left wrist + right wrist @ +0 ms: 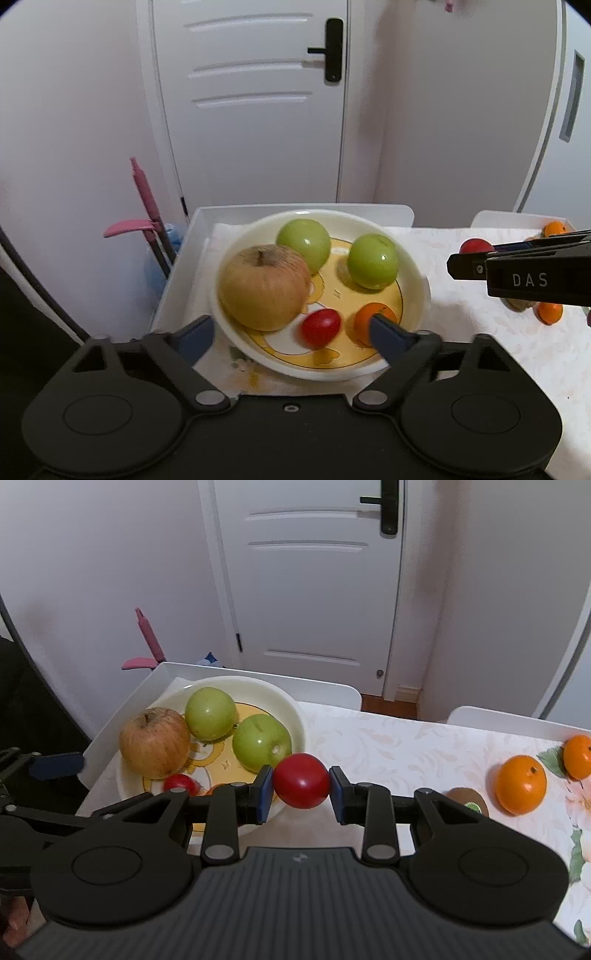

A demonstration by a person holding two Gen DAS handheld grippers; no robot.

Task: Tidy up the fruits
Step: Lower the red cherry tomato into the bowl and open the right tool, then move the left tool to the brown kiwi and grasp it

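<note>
A cream plate (413, 275) (291, 709) holds a russet apple (264, 286) (155, 746), two green apples (304, 242) (373, 260), a small red fruit (320, 328) and a small orange fruit (369, 314). My left gripper (291, 332) is open, its fingers spread wide over the plate's near rim, right fingertip (380, 328) against the orange fruit. My right gripper (301, 788) is shut on a red round fruit (301, 781), held just right of the plate. The right gripper also shows in the left wrist view (517, 269).
The plate sits in a white tray (129, 705) at the table's left end. Two oranges (521, 784) (578, 757) and a kiwi (467, 801) lie on the floral tablecloth (406, 746) to the right. A white door and a pink-handled tool (146, 199) stand behind.
</note>
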